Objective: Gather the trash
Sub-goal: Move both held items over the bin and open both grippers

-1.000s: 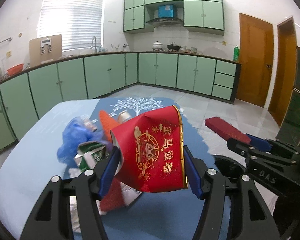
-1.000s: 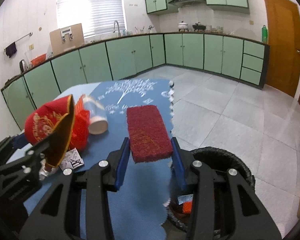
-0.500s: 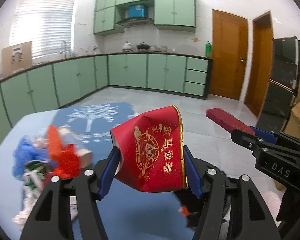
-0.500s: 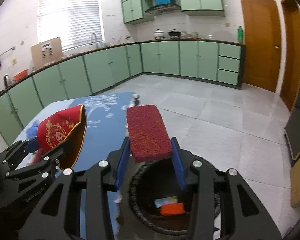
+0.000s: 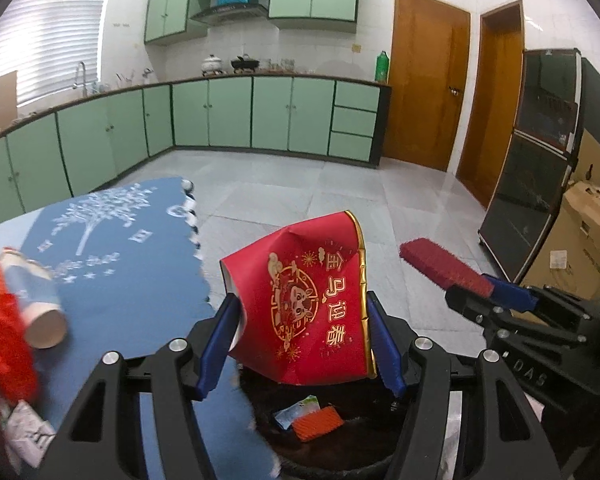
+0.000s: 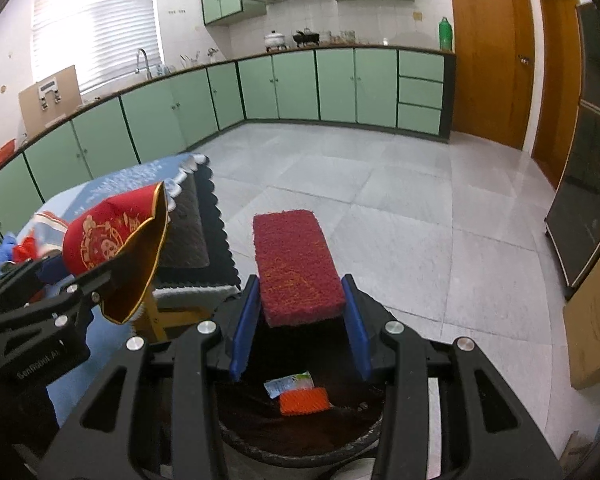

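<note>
Both my hands have swung from the table to over the bin, left gripper pinching the red packet, right gripper the scouring pad; cup and scraps remain at nine o'clock.

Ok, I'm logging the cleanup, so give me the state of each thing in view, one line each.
left gripper: shut on the red paper cup, over the bin.
right gripper: shut on the red scouring pad, over the bin.
trash bin: open, with an orange piece and a wrapper inside.
paper tube: lying on the blue tablecloth.
</note>
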